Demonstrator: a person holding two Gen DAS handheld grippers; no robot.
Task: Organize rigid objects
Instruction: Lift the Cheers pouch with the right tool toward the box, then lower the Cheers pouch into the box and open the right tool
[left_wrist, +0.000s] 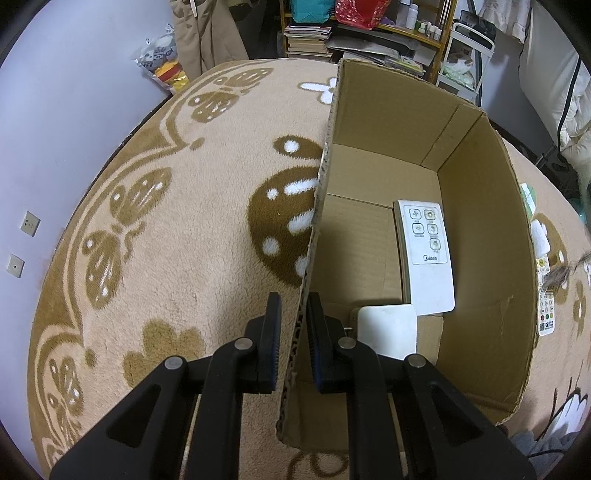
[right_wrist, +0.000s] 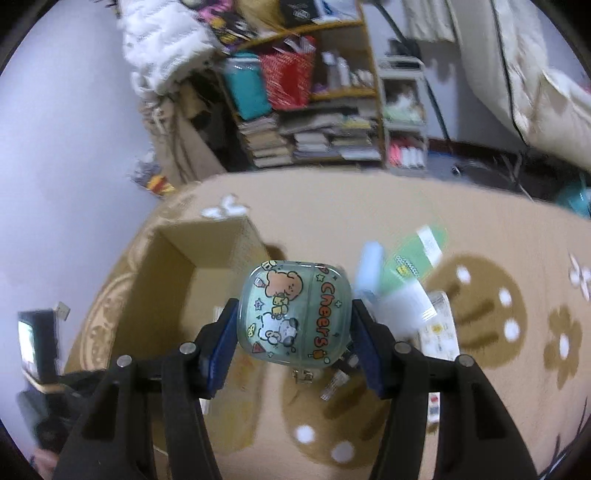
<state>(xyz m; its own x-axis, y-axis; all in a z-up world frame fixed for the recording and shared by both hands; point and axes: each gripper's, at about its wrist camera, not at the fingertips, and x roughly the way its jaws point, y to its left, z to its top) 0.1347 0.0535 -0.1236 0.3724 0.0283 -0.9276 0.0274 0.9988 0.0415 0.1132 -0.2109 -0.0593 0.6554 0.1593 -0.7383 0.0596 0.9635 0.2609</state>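
the left gripper is clenched on the near-left wall of the cardboard box, one black finger outside on the rug, the other inside, with the corrugated edge pinched between the pads. that wall runs away from the camera, up and slightly right across the left wrist view. the box stands open-topped on the tan rug with its brown butterfly and ladybird pattern.

inside the box, toward its right wall, lies a white remote control face up — its long axis runs along the box's length, button end toward the far wall, plain end toward the camera. just nearer than it, a white square block lies flat on the box floor, partly hidden behind the inner finger. outside the right wall, on the rug, another remote with coloured buttons lies lengthwise along the box.

in the right wrist view, which is blurred, the right gripper is grasping a small green case with cartoon animals and the word "cheers". both blue pads press on its sides. the case is held above the rug, just right of the open box; it is roughly square, and its lettering runs from the far edge toward the camera. to its right, white and green packets lie scattered on the rug, too smeared to name.
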